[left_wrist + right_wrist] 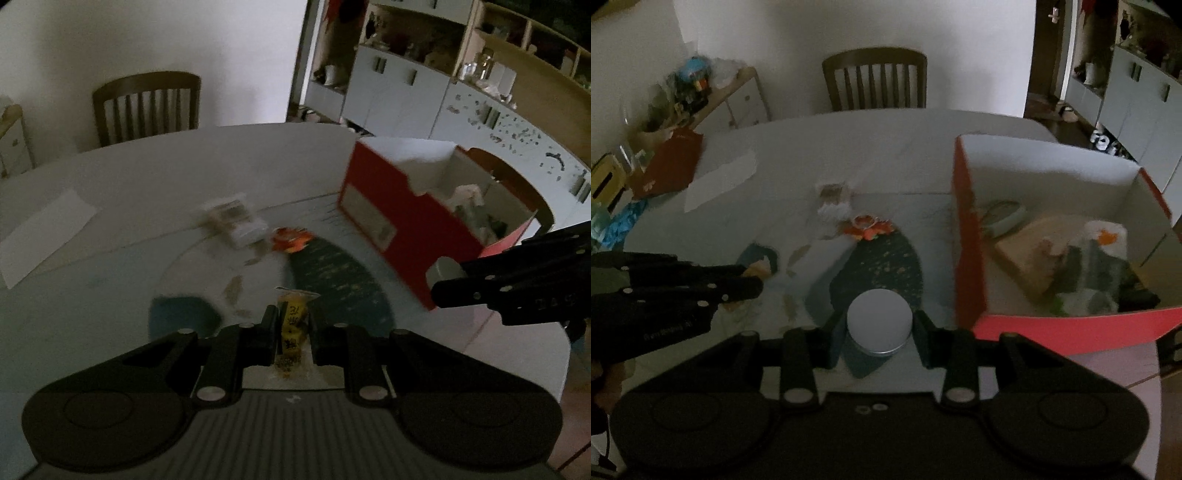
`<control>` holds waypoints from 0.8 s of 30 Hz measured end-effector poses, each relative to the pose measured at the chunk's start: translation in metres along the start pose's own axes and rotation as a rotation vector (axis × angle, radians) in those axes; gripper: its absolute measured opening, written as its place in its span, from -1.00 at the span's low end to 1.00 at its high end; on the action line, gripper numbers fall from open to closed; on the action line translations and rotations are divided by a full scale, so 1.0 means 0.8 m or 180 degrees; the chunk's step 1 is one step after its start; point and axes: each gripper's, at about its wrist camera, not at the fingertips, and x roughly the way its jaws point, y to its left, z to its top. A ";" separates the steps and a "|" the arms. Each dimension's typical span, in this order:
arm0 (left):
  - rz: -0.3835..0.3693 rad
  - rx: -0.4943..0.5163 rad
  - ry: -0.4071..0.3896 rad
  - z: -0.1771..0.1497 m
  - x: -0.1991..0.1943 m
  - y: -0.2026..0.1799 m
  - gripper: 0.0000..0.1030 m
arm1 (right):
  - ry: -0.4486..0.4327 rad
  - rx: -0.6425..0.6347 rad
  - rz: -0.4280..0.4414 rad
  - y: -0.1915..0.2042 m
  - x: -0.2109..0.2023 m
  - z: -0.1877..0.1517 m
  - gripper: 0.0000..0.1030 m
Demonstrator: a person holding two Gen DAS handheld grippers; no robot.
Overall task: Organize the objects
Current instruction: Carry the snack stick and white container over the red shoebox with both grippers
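My left gripper [293, 325] pinches a yellow sachet [291, 332], my right gripper [877, 328] a white-lidded jar [878, 325] (both lifted, I judge); next, into the red box [1052, 177] at right

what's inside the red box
The red box holds a round tin at its far left, a tan flat piece mid-floor, and a pile of blurred packets on the right. What lies beneath the pile is covered.

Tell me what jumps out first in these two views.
The red box on the table's right side, open-topped and already holding items. Then the loads: the left tongs grip a yellow snack packet, and the right tongs clasp a white-lidded jar.
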 end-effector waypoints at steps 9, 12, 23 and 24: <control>-0.0083 0.0106 -0.0091 0.026 0.010 -0.059 -0.68 | -0.0169 0.0012 -0.0052 -0.055 -0.031 0.005 -0.26; -0.0094 0.0135 -0.0105 0.035 0.019 -0.079 -0.68 | -0.0181 0.0041 -0.0078 -0.079 -0.035 0.006 -0.26; -0.0167 0.0271 -0.0193 0.075 0.050 -0.157 -0.68 | -0.0268 0.0109 -0.0146 -0.169 -0.051 0.005 -0.26; -0.0173 0.0286 -0.0198 0.079 0.053 -0.163 -0.68 | -0.0276 0.0133 -0.0153 -0.179 -0.052 0.006 -0.26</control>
